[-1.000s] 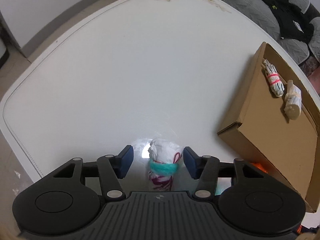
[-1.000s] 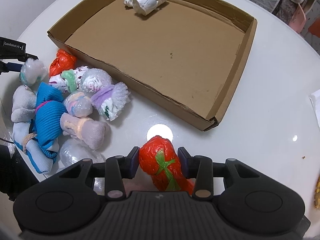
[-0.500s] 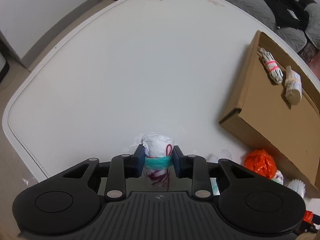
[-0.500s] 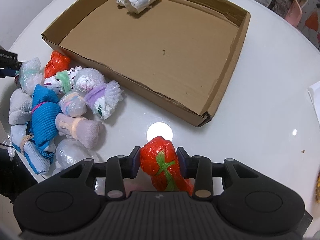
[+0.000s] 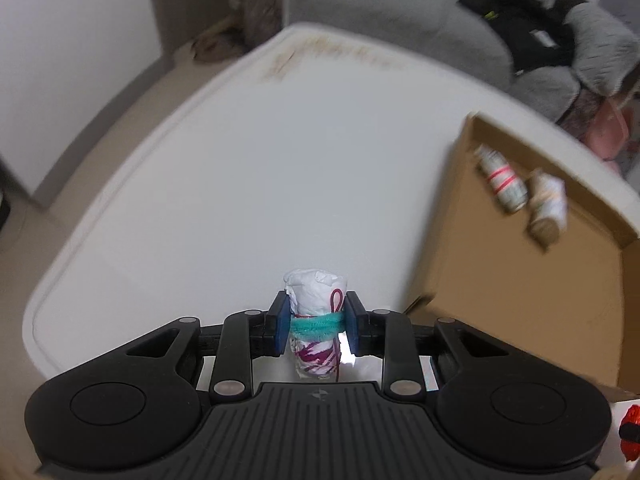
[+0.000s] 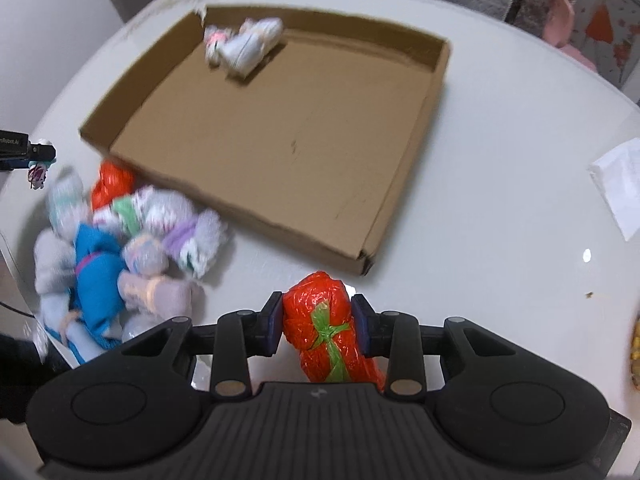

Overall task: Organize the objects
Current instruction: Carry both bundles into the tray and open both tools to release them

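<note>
My left gripper (image 5: pixel 316 326) is shut on a white bundle with a teal band (image 5: pixel 316 320) and holds it above the white table (image 5: pixel 240 168). My right gripper (image 6: pixel 318 324) is shut on a red bundle tied with green (image 6: pixel 326 328), raised near the front corner of the shallow cardboard box (image 6: pixel 360 256). The box also shows at the right of the left wrist view (image 5: pixel 460 240). Two white rolled bundles lie in its far corner (image 6: pixel 244 46), also in the left wrist view (image 5: pixel 520 192). The left gripper with its bundle shows at the far left of the right wrist view (image 6: pixel 38 166).
A pile of several cloth and plastic bundles (image 6: pixel 128 248) lies left of the box. A white paper (image 6: pixel 624 188) lies at the right table edge. A grey sofa with dark clothes (image 5: pixel 500 20) stands beyond the table.
My left gripper closed on the white bundle and lifted it. My right gripper rose with the red bundle. Both views are tilted up and blurred by motion.
</note>
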Tool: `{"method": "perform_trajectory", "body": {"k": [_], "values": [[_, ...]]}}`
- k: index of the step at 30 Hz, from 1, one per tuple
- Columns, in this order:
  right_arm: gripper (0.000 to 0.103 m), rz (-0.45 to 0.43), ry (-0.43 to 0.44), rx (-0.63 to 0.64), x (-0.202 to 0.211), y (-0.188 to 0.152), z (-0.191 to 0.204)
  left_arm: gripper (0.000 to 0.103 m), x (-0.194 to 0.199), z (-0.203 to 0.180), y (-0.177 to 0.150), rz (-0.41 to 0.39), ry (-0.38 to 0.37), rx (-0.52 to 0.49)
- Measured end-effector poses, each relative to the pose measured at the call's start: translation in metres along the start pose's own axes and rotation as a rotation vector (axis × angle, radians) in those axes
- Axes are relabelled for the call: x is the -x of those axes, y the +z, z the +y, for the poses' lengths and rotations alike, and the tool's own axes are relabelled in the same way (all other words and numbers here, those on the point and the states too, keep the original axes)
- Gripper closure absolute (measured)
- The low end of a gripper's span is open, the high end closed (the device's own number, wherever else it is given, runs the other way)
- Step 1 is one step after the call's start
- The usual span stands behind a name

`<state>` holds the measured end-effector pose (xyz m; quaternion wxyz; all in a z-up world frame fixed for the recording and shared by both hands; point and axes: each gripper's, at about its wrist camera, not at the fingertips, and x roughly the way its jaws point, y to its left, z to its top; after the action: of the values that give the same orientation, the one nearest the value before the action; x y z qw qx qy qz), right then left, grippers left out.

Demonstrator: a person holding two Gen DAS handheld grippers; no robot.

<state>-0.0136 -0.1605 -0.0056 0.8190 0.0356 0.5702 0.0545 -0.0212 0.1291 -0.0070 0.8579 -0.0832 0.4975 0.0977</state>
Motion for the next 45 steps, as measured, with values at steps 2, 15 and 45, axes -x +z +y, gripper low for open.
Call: {"method": "perform_trajectory", "body": {"k": [2,15,45], "values": [[0.071,-0.039,0.005,-0.013,0.012,0.0,0.001,0.069,0.006,-0.013,0.006,-0.033,-0.03,-0.041],[0.071,-0.259,0.048,-0.069,0.025,0.077,0.008,0.069,-0.007,-0.135,0.062,-0.191,-0.231,-0.367],[0.071,-0.179,0.222,-0.185,-0.093,0.153,0.059,0.056,-0.091,-0.142,0.034,-0.121,-0.205,-0.575]]}}
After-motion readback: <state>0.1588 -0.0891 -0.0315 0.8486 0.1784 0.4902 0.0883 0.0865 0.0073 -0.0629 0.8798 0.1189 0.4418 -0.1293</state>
